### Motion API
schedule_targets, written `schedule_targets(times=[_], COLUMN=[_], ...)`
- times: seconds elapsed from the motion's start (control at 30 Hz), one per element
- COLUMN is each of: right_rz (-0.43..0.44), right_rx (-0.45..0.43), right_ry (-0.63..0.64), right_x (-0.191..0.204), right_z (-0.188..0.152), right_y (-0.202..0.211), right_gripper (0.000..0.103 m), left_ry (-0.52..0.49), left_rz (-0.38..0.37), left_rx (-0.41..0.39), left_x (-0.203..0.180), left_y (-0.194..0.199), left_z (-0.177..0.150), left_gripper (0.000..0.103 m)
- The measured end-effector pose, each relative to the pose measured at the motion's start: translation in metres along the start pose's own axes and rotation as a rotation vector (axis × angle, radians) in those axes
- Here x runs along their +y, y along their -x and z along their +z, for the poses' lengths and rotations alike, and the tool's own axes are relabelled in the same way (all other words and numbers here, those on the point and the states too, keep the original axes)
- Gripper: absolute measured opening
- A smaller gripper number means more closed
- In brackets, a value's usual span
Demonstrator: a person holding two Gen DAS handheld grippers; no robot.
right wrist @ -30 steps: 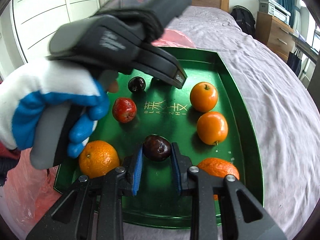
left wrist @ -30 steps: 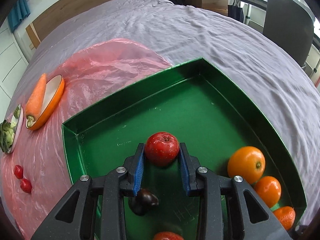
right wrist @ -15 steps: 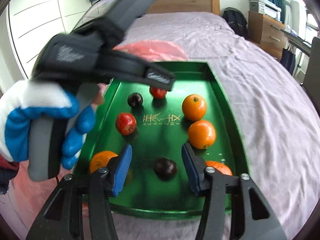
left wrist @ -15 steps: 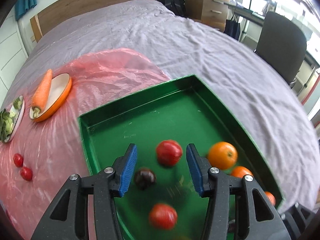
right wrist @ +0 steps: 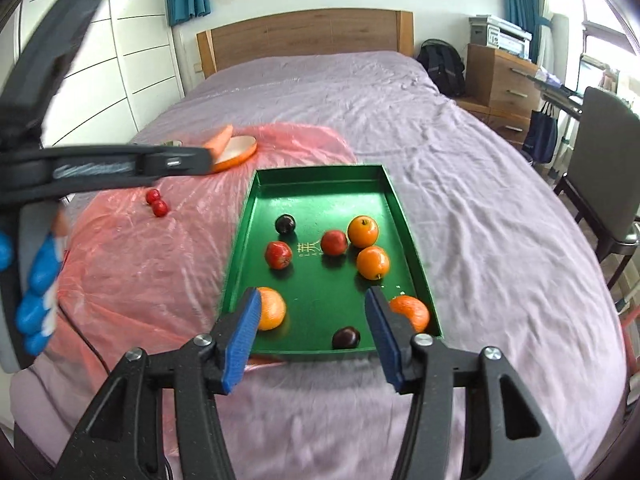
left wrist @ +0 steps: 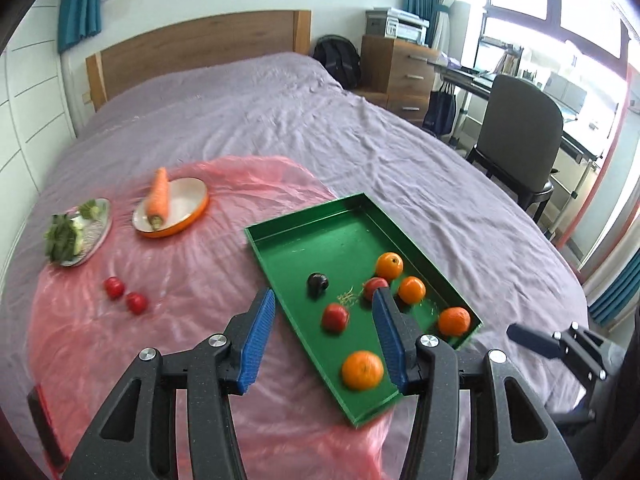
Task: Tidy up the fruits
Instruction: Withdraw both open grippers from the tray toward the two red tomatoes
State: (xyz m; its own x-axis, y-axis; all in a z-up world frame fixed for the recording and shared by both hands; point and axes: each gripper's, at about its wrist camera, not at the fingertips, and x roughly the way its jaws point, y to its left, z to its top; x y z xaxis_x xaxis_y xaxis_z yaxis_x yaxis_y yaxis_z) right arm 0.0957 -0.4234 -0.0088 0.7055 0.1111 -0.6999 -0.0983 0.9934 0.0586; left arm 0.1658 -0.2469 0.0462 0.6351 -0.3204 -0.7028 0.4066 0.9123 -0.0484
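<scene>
Purple bedding [right wrist: 460, 184] carries a pink plastic sheet [left wrist: 168, 344] with the green tray [right wrist: 320, 192] partly on it. Your left tongs [left wrist: 322, 334] and right tongs [right wrist: 312, 328] both hang above the tray's near end, blue pads spread apart, holding nothing. Four oranges, two red apples [right wrist: 278, 255] and two dark plums [right wrist: 285, 224] lie inside the tray.
</scene>
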Motion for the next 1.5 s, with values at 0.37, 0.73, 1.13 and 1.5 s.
schedule_targets(times=[0.37,0.73,1.13,1.5], right_rz=[0.013,0.101,0.208,0.239], right_rx=[-0.022,0.059,0.115,0.101], right_ry=[-0.020,0.000,0.085,0.151], right_x=[0.040,0.088,0.153,0.186], right_z=[-0.013,-0.053,-0.054,-0.029], right_y=[0.070,0.078,0.052,0.038], right_gripper=[0.095,0.095,0.095,0.095], left_ry=[0.082,0.158,0.305,0.330], left_rz=[0.090,0.249,0.308,0.356], left_rx=[-0.125,-0.142,-0.124,-0.138], left_x=[0.061,0.133,0.200,0.226], left_y=[0.118,0.169,0.176,0.169], left_z=[-0.063,-0.136,-0.178,-0.178], left_gripper=[0.053,0.061,0.061,0.062])
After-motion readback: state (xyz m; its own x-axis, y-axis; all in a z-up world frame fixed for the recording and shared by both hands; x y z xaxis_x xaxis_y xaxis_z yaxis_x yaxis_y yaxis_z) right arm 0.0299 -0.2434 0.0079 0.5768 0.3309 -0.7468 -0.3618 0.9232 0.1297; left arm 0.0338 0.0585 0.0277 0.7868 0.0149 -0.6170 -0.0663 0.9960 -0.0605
